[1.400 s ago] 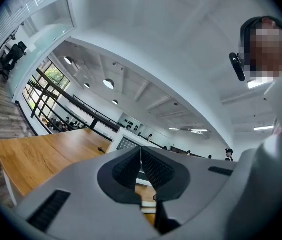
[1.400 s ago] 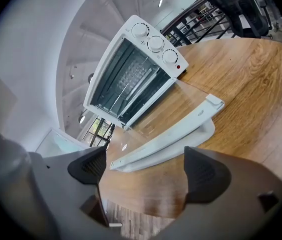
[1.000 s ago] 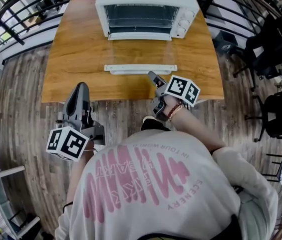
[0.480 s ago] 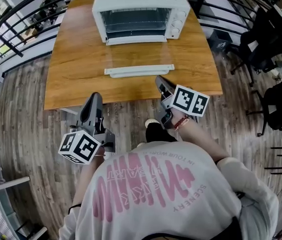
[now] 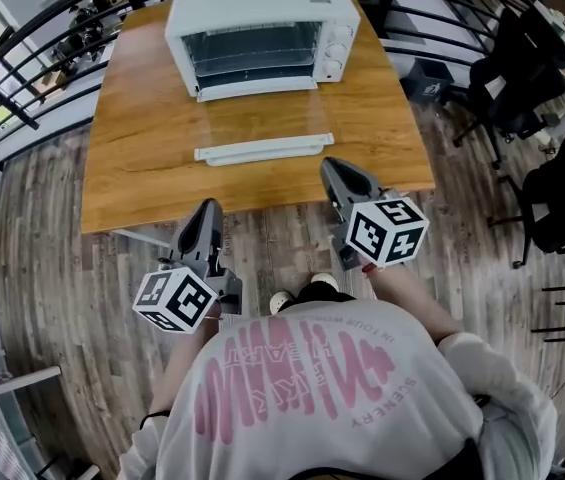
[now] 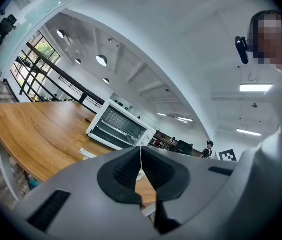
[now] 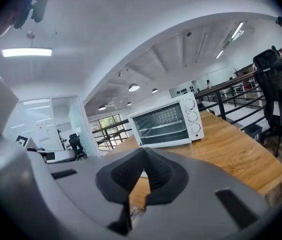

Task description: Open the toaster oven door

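Head view, wooden bench (image 5: 142, 168) across upper centre, white toaster oven (image 5: 262, 8) at frame top, its glass door (image 5: 262, 150) folded down flat in front, left gripper (image 5: 207, 213) and right gripper (image 5: 335, 171) below at bench's near edge, both jaws together, empty.

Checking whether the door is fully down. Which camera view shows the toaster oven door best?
Head view: the toaster oven door shows whole from above, folded down, glass and white handle unobstructed. The left gripper view catches only one handle end beyond the left tool; in the right gripper view the right tool hides nearly all.
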{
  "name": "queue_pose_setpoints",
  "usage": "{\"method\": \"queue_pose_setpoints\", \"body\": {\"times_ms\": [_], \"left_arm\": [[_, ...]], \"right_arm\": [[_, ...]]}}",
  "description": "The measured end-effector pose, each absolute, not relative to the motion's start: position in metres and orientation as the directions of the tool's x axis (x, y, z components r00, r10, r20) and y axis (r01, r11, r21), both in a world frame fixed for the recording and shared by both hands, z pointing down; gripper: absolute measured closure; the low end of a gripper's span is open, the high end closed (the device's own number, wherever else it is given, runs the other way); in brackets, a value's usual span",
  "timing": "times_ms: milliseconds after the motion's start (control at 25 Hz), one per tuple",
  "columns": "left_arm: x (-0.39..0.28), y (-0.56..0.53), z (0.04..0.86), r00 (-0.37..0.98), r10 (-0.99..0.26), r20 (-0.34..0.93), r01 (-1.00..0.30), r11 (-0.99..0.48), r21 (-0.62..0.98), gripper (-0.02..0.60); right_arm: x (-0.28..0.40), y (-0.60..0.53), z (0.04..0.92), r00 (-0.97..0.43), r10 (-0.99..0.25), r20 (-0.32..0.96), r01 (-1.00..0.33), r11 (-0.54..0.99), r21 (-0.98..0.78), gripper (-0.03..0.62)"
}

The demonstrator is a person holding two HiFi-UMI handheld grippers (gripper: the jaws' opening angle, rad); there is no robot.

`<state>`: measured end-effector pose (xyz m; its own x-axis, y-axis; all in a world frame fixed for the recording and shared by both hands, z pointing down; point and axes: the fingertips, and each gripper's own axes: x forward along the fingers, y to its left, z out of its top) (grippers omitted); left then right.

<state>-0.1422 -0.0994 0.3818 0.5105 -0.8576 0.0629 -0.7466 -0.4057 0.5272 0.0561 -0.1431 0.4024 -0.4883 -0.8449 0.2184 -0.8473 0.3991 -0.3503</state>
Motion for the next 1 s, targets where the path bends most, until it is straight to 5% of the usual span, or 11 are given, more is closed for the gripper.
{"method": "queue_pose_setpoints", "body": {"times_ms": [1000], "left_arm": [[-0.093,-0.063,0.378,0.351,-0.931,0.1,-0.815,-0.252,0.521,0.558]], "right_arm": [[0.104,-0.143,0.416,-0.6,-0.741,0.302,-0.799,0.534,-0.277,0.595]]}}
